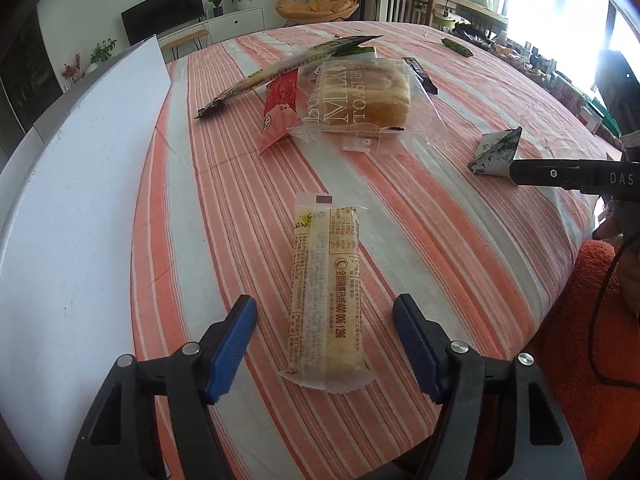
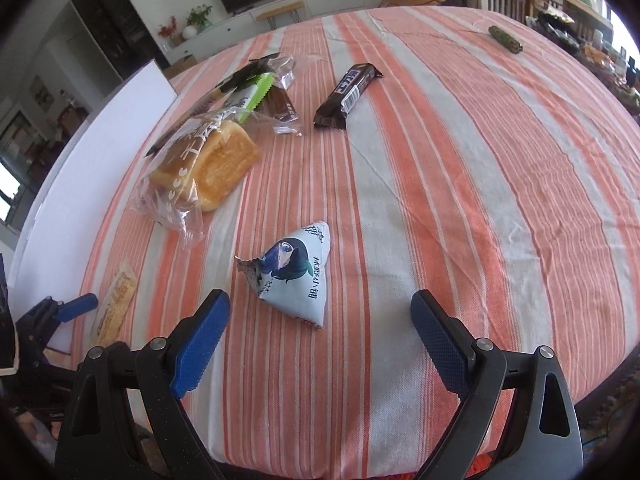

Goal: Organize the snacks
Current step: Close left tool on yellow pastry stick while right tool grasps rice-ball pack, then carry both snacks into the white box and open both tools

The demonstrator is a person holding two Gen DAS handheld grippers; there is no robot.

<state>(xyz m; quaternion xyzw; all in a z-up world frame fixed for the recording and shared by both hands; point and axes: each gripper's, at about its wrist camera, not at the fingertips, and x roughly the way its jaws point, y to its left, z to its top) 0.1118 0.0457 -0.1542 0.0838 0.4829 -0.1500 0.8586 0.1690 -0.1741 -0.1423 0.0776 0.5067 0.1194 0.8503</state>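
Note:
My left gripper (image 1: 325, 320) is open, its blue fingers either side of the near end of a long yellow wrapped cake bar (image 1: 326, 292) lying on the striped cloth. My right gripper (image 2: 320, 320) is open and empty, just behind a pale blue triangular snack packet (image 2: 294, 272); that packet also shows in the left wrist view (image 1: 496, 152). A bagged milk toast loaf (image 1: 366, 100) lies further back, also in the right wrist view (image 2: 204, 164). A dark chocolate bar (image 2: 346, 94) lies beyond it. A red packet (image 1: 280, 108) and a long thin packet (image 1: 280, 70) lie by the loaf.
A white board (image 1: 76, 208) stands along the table's left side. A small green snack (image 2: 506, 38) lies far back right. The striped tablecloth (image 2: 480, 200) covers the round table; its near edge drops off to an orange seat (image 1: 600, 320). Furniture stands behind.

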